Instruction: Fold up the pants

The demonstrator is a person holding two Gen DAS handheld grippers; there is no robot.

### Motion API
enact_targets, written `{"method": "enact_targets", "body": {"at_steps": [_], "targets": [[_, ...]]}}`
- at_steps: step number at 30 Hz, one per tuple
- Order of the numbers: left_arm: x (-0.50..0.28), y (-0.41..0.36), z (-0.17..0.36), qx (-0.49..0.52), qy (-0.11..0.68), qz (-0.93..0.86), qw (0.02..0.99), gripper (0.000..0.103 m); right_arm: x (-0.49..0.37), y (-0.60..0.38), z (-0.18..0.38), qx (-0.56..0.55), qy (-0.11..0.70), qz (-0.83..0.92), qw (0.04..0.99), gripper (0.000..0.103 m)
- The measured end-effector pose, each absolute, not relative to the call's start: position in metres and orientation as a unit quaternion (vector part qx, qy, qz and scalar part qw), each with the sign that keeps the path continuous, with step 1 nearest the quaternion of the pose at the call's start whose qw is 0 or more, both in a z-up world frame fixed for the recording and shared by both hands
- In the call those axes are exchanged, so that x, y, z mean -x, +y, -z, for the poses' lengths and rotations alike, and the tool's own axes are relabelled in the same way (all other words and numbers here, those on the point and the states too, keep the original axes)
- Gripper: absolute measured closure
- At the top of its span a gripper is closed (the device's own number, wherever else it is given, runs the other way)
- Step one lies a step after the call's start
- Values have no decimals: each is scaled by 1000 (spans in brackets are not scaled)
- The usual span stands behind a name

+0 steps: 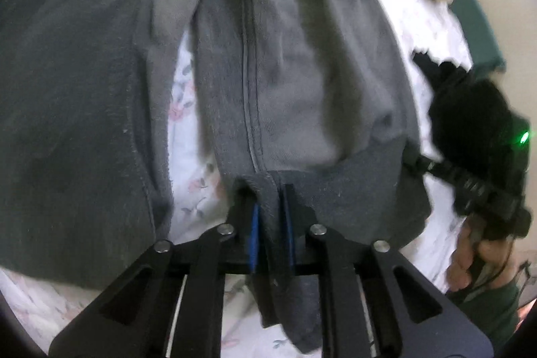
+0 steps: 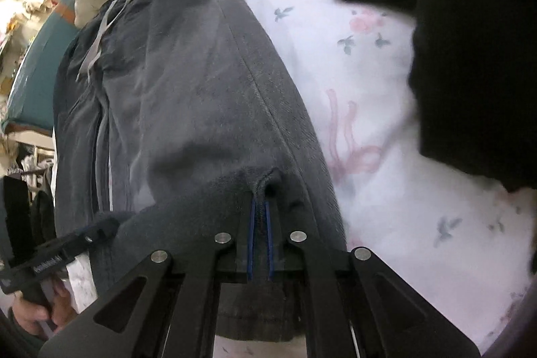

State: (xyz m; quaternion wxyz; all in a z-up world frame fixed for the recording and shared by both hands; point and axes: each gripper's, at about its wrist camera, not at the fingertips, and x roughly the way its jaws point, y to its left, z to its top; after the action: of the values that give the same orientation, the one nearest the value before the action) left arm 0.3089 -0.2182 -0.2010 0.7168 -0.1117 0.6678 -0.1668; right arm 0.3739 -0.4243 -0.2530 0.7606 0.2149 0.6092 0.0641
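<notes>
Pants (image 1: 295,83), grey, soft, limp, likely light and non-slip, spread on floral bed sheet (image 2: 386,109) beside black garment (image 2: 476,62); hem edge pinched in jaws of left gripper (image 1: 270,217) and right gripper (image 2: 260,223); best held at hems.

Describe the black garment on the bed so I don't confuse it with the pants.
On the floral bedsheet, look past the grey pants to the far right. The black garment lies there in a heap, apart from the pants, much darker, with no visible seams.
</notes>
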Motion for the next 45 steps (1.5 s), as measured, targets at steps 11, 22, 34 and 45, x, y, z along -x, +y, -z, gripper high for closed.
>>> {"method": "enact_targets", "body": {"at_steps": [11, 22, 34, 45], "targets": [[-251, -184, 170, 180, 655, 194, 707, 44, -321, -437, 221, -187, 643, -81, 738, 40], [-228, -222, 171, 148, 657, 215, 707, 95, -302, -417, 239, -185, 643, -90, 738, 74], [-333, -201, 89, 176, 573, 241, 763, 95, -372, -433, 152, -265, 531, -116, 796, 81], [-401, -175, 119, 91, 533, 162, 825, 34, -461, -446, 175, -213, 525, -62, 822, 38]]}}
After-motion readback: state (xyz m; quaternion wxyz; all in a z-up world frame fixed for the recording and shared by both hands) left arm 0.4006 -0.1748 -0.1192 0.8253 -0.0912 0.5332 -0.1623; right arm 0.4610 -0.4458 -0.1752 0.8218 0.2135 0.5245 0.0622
